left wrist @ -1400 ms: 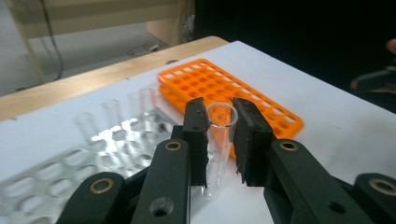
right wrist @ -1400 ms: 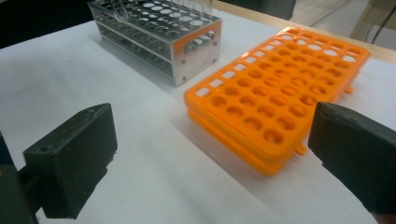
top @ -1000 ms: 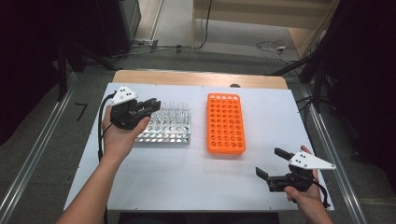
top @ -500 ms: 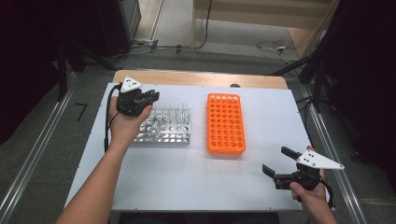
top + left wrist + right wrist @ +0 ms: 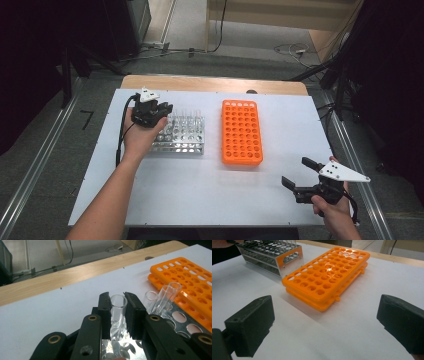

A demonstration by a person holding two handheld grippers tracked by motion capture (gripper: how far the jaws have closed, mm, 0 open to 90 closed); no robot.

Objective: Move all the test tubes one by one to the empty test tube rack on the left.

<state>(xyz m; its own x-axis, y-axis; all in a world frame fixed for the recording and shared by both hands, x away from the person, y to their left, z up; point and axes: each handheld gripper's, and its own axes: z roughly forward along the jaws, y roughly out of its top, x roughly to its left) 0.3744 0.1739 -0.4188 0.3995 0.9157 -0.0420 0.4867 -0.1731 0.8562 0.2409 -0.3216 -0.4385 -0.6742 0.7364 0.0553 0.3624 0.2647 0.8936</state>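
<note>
1. Now we see the left claw point(image 5: 159, 111) over the far left corner of the metal rack point(image 5: 181, 135), which stands on the white tabletop point(image 5: 200, 185).
2. We find its jaws nearly closed around a clear glass tube point(image 5: 118, 307) in the left claw's own view, the pads pressing the tube on both sides just below its rim.
3. We note that the tube stands upright, its lower end down among the rack's holes.
4. We count three more tubes point(image 5: 163, 297) standing in the rack just beside it, leaning slightly.
5. We see the orange rack point(image 5: 242, 131) lying flat near the metal rack, apart from it, its holes unfilled.
6. We see the right claw point(image 5: 300, 175) near the tabletop's near right corner, jaws spread wide, gripping nothing, well apart from both racks.
</note>
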